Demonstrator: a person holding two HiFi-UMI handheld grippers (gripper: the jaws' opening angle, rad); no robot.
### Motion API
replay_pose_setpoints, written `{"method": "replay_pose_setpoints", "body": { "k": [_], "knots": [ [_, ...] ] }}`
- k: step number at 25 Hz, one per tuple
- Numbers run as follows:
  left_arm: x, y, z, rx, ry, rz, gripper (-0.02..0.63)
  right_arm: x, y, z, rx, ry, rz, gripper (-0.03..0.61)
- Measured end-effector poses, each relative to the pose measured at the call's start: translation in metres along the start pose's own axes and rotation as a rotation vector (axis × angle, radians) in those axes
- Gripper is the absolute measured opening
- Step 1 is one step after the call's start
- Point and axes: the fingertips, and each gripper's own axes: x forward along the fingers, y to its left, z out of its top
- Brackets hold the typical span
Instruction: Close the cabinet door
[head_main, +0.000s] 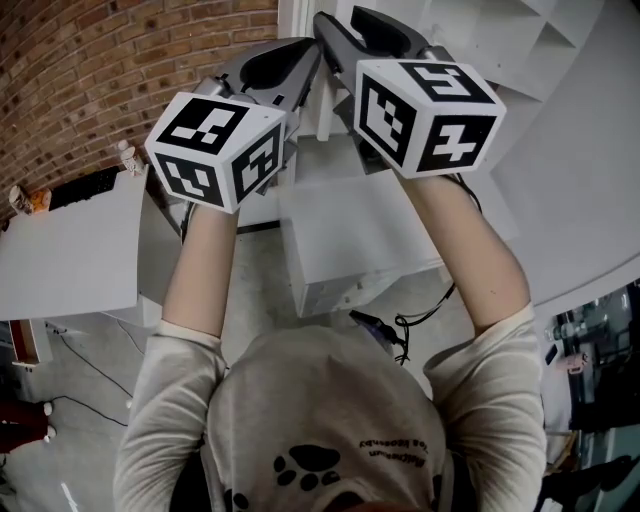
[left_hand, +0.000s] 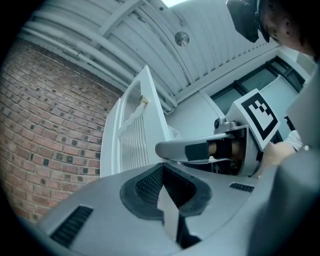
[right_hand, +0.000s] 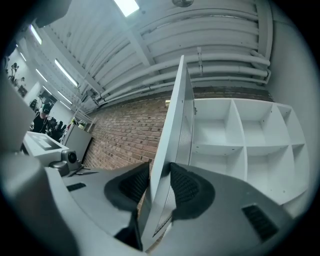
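Red-brown brick wall (right_hand: 125, 135) fills the background under a ceiling of pale pipes and strip lights, and a white open-fronted shelf unit (right_hand: 240, 145) with square compartments stands against it. Swung out from that unit is the tall white cabinet door (right_hand: 172, 125), with a slatted panel. It shows edge-on in the right gripper view and is not closed. The right gripper (right_hand: 160, 172) straddles the door's free edge with its jaws set wide: one dark ribbed pad lies against each face of the door, so it has hold of the door. The left gripper (left_hand: 161, 167) is held up just beside the right one, short of the door. Its dark pads meet at the tips, and nothing is gripped between them. From the left gripper view the slatted face of the door shows a small pale knob (left_hand: 144, 100) near its upper part. In the head view both of the person's bare forearms reach forward, each gripper carrying its black-and-white marker cube.
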Motion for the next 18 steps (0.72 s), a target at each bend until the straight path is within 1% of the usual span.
{"method": "replay_pose_setpoints", "body": {
  "k": [6,18],
  "knots": [
    [0.006,-0.010,-0.003,-0.011,-0.009,-0.033,0.009,-0.007,-0.005,0.000,0.007,0.012,0.016,0.133],
    [0.034,-0.024,-0.016,-0.042,-0.008,-0.115,0.009,-0.016,-0.044,-0.010,0.053,0.056,0.004,0.112]
  ]
}}
